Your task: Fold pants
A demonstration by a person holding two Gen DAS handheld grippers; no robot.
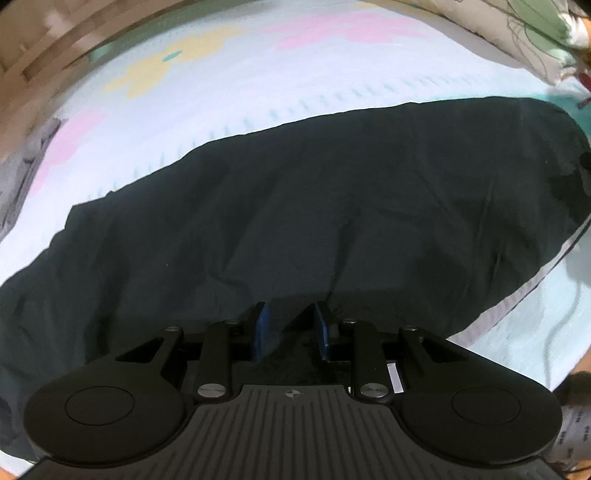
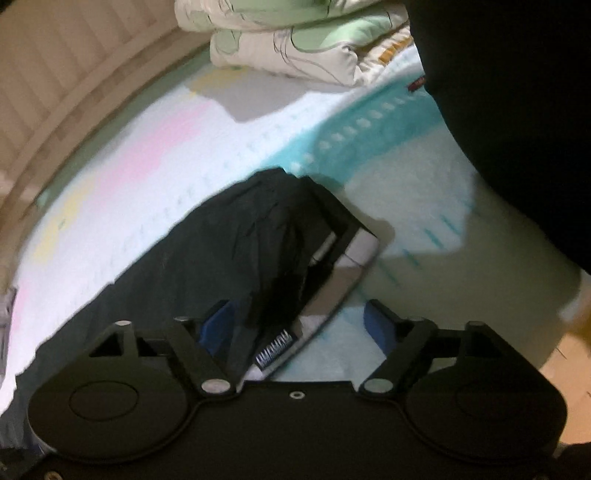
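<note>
Dark navy pants (image 1: 314,206) lie folded lengthwise across a pastel bed cover (image 1: 207,88), with a grey side stripe (image 1: 517,295) along the near right edge. My left gripper (image 1: 291,325) is low over the near edge of the pants, its blue-padded jaws narrowly apart with dark cloth bunched between them. In the right wrist view the waistband end of the pants (image 2: 273,236) shows grey stripes and a label (image 2: 275,354). My right gripper (image 2: 299,325) is open, its jaws wide on either side of that waistband edge.
A folded cream and green quilt (image 2: 295,40) lies at the head of the bed and also shows in the left wrist view (image 1: 532,33). A wooden slatted bed frame (image 2: 74,74) runs along the far side. A dark-clothed person (image 2: 517,110) stands at right.
</note>
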